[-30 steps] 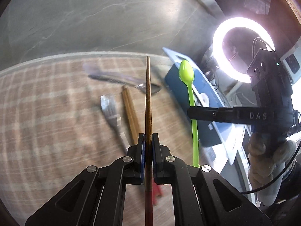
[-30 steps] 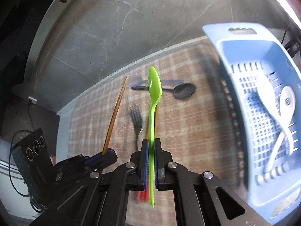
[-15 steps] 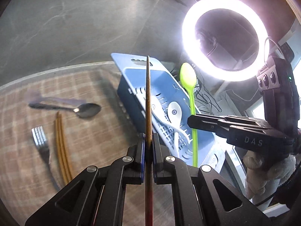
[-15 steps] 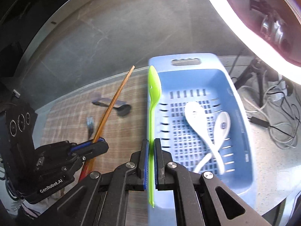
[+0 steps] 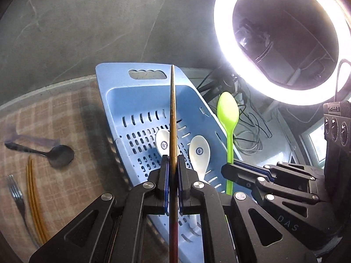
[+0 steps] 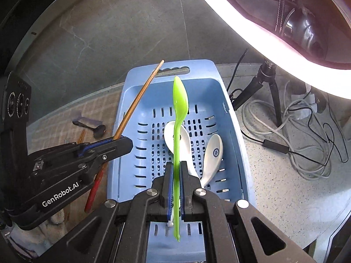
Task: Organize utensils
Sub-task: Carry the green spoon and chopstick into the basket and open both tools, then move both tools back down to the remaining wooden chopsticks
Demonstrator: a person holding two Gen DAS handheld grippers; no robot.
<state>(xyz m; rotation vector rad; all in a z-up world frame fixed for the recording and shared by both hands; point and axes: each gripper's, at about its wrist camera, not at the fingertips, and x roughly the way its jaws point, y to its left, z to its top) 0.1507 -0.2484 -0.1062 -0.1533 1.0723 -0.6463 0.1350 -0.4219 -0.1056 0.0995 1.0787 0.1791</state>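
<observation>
My left gripper point(image 5: 173, 164) is shut on a brown chopstick point(image 5: 172, 109) with a red end, held above the blue slotted basket point(image 5: 136, 100). My right gripper point(image 6: 176, 173) is shut on a green plastic spoon point(image 6: 179, 100), held above the same basket point(image 6: 140, 94). Two white ceramic spoons point(image 6: 210, 153) lie in the basket. In the right wrist view the left gripper point(image 6: 122, 144) and its chopstick point(image 6: 140, 96) hang over the basket's left rim. In the left wrist view the right gripper point(image 5: 228, 171) holds the green spoon point(image 5: 228, 114) over the basket's right rim.
A black spoon point(image 5: 54, 155), a pair of chopsticks point(image 5: 33, 197) and a metal fork point(image 5: 15, 195) lie on the checked mat point(image 5: 65, 186) left of the basket. A bright ring light point(image 5: 230, 54) on a stand and loose cables point(image 6: 296, 127) are to the right.
Both grippers have swung right with their utensils, from above the mat to above the blue basket. Both stay shut.
</observation>
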